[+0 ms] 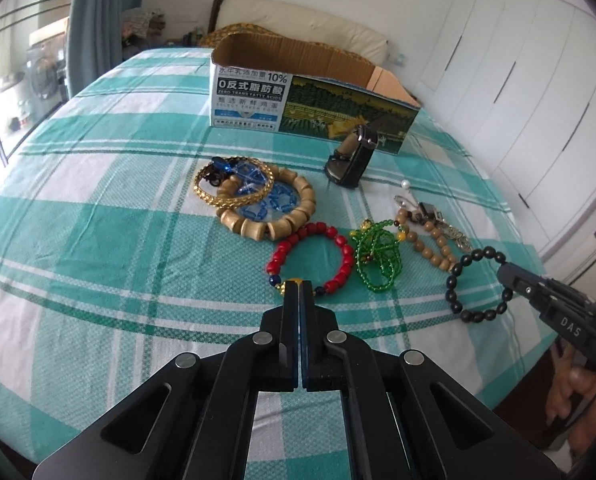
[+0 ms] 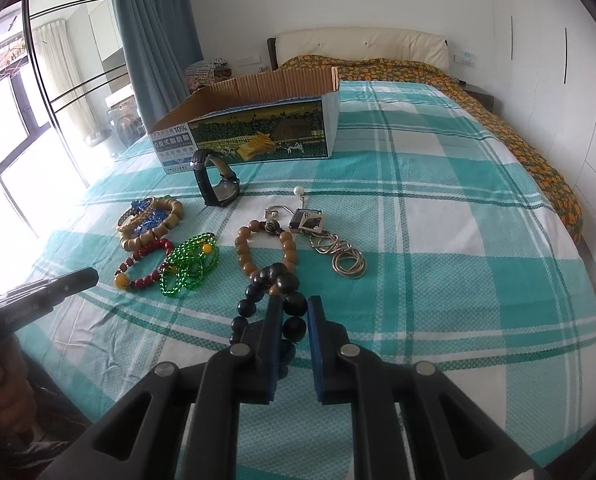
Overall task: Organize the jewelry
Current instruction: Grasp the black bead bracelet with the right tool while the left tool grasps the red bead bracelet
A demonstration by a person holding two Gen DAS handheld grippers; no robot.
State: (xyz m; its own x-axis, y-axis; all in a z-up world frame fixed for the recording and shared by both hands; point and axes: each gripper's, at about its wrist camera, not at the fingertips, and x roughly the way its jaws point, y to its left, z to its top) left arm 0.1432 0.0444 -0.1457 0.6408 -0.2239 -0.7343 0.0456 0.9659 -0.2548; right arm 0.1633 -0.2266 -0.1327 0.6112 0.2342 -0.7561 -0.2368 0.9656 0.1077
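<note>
The red bead bracelet (image 1: 312, 258) lies on the bed (image 1: 97, 208) with its yellow bead and gold spacer at the near side, and the left gripper (image 1: 301, 286) is clenched right at that bead, its jaws pressed together with no gap showing; whether the bracelet's cord is pinched between them cannot be told. Just to the right lies a tangle of green glass beads (image 1: 376, 260), then a tan wooden bead bracelet (image 1: 426, 246) beside a bunch of metal key rings (image 1: 454, 236). The black bead bracelet (image 2: 275, 292) overlaps the tan one's near end, and the right gripper (image 2: 293, 302) grasps it, two dark beads sitting between its narrowly parted jaws. Farther back on the bed, a gold chain bracelet (image 1: 227, 186), a blue crystal strand (image 1: 265, 196) and a chunky wooden bracelet (image 1: 281, 216) are piled together, with a black-strapped wristwatch (image 1: 352, 160) standing on its edge near them. Behind everything sits an open cardboard box (image 1: 310, 92), printed on its sides. The bed wears a teal-and-white plaid sheet, and a person's hand (image 1: 574, 396) holds the right gripper's handle.
</note>
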